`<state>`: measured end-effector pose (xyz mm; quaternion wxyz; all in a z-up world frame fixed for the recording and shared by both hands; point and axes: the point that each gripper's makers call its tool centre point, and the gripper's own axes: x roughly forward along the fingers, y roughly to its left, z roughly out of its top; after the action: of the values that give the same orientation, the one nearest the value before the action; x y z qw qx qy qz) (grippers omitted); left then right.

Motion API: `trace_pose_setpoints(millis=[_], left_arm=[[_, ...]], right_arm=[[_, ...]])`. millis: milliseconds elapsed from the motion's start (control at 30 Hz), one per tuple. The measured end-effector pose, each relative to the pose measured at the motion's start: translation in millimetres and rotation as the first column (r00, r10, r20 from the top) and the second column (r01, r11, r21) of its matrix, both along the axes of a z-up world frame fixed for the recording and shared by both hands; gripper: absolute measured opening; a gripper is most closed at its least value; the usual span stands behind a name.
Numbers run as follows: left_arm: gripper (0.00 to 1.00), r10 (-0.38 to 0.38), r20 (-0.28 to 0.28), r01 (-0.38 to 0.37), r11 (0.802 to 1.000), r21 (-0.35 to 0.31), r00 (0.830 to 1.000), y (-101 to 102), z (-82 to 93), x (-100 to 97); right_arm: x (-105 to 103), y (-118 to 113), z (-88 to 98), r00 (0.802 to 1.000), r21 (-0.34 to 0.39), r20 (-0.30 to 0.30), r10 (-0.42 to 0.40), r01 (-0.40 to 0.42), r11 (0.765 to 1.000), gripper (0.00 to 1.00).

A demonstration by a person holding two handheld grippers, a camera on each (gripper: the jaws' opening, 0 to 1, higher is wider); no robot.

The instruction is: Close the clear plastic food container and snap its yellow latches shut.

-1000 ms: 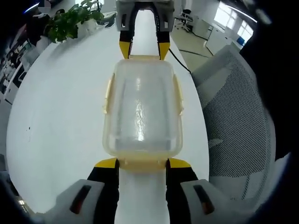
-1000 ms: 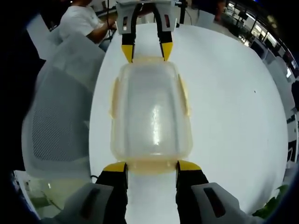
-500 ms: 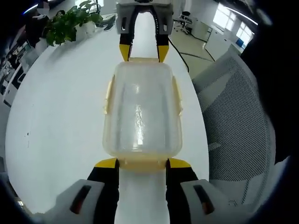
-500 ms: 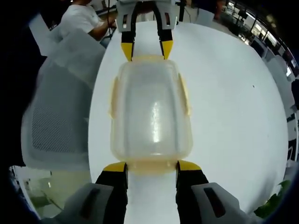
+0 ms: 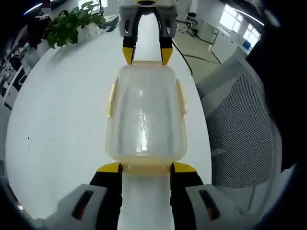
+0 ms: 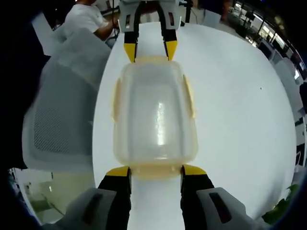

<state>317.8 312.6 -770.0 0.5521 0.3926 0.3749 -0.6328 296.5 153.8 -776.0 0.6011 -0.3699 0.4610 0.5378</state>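
The clear plastic food container (image 5: 145, 115) lies on the white table (image 5: 62, 110) with its lid on, near the table's edge. In the left gripper view its near short end sits against the yellow fingertips of the left gripper (image 5: 146, 167), whose 2 fingers (image 5: 109, 184) are spread about as wide as that end, 1 at each corner. The right gripper (image 5: 146, 50) reaches in from the far side, its yellow fingertips at the 2 corners of the far end latch. In the right gripper view the same holds mirrored: the container (image 6: 154, 115) has the right gripper (image 6: 155, 171) open at its near end and the left gripper (image 6: 149, 48) at the far end. A yellow side latch (image 6: 190, 98) sticks out on each long side; whether these are snapped down cannot be told. A grey mesh chair (image 5: 240, 124) stands beside the table, a potted plant (image 5: 72, 24) sits on its far part, and a person in a white shirt (image 6: 86, 21) is beyond it.
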Motion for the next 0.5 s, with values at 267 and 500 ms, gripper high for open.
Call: trace_pose_setpoints(millis=[267, 500], left_arm=[[0.37, 0.013, 0.021, -0.013, 1.000, 0.010, 1.000, -0.7, -6.8, -0.8], [0.37, 0.017, 0.028, -0.017, 1.000, 0.007, 0.999, -1.2, -8.2, 0.1]], right_arm=[[3.2, -0.7, -7.2, 0.999, -0.007, 0.018, 0.026, -0.026, 1.000, 0.39], [3.9, -1.7, -8.7, 0.999, 0.022, 0.025, 0.032, -0.033, 0.999, 0.39]])
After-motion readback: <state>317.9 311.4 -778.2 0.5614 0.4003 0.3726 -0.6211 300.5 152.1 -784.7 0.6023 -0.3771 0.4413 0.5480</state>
